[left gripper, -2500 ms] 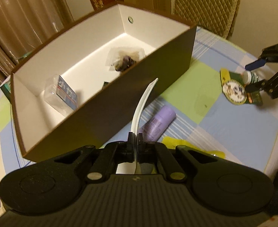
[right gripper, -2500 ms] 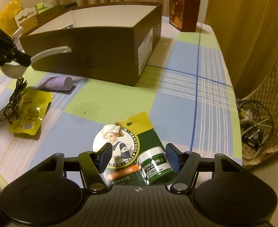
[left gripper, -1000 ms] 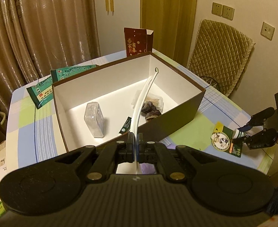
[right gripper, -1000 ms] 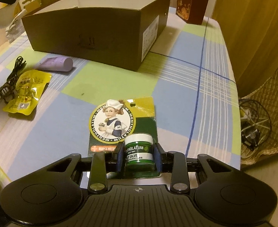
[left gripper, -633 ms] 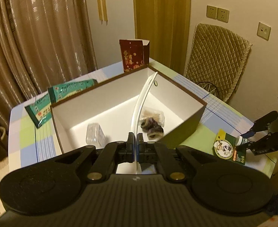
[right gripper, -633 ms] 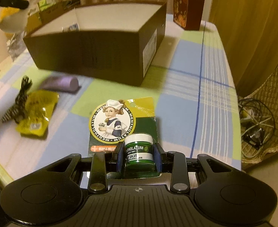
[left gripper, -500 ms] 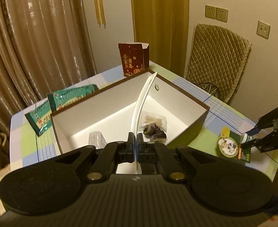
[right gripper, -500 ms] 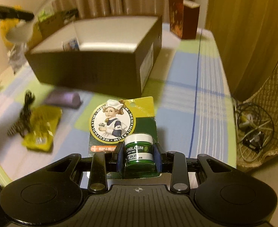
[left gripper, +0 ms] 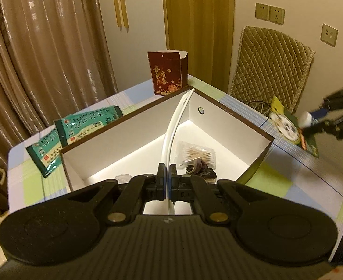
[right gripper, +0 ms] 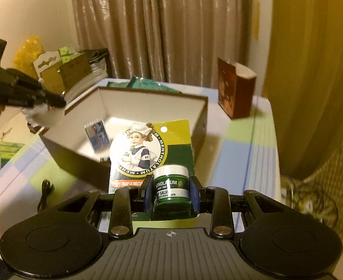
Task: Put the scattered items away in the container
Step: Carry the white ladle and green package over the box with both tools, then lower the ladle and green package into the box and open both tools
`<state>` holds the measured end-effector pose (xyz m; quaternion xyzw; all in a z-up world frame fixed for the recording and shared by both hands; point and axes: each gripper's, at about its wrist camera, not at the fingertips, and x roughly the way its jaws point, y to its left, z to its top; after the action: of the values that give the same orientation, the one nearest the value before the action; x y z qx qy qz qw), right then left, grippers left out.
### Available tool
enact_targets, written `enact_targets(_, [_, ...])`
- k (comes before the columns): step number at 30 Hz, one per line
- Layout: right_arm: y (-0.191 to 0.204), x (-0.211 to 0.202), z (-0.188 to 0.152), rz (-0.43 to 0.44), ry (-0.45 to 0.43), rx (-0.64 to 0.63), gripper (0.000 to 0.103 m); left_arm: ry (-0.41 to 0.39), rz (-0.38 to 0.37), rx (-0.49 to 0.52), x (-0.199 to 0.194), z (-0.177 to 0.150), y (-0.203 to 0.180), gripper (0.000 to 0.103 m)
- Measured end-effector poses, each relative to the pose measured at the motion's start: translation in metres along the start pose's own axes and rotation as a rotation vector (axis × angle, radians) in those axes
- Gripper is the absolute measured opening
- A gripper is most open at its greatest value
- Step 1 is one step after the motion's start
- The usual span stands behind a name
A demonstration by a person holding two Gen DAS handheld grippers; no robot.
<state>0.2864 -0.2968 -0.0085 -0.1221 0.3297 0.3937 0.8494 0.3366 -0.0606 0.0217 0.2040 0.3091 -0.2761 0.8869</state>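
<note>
My left gripper (left gripper: 166, 170) is shut on a long white shoehorn (left gripper: 171, 130) that arches out over the open brown box (left gripper: 230, 112) with its white inside. My right gripper (right gripper: 171, 192) is shut on a green salve jar (right gripper: 171, 186) fixed to a yellow-green card (right gripper: 145, 144), held in the air just before the box (right gripper: 152, 107). In the left wrist view the right gripper (left gripper: 314, 120) hangs blurred beyond the box's right corner. In the right wrist view the left gripper (right gripper: 59, 102) reaches in over the box's left rim.
Inside the box lie a cotton swab pack (left gripper: 197, 156), a dark bundle (left gripper: 201, 171) and a clear case (right gripper: 96, 135). A red gift box (left gripper: 166, 72) and teal packets (left gripper: 78, 128) sit behind it. A black cable (right gripper: 45, 193) lies on the checked cloth. A quilted chair (left gripper: 272, 65) stands right.
My right gripper has lifted the salve card off the table and carried it up toward the box. My left gripper has drifted with the shoehorn above the box.
</note>
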Motion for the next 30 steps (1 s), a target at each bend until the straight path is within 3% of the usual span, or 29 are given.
enact_targets(14, [0.012, 0.079, 0.045, 0.053, 0.040, -0.032, 0.030, 0.162, -0.015, -0.068, 0.062, -0.023, 0.030, 0.000])
enact_targets(30, [0.014, 0.126, 0.054, 0.048, 0.150, -0.118, 0.030, 0.346, 0.017, -0.077, 0.111, -0.042, 0.034, 0.000])
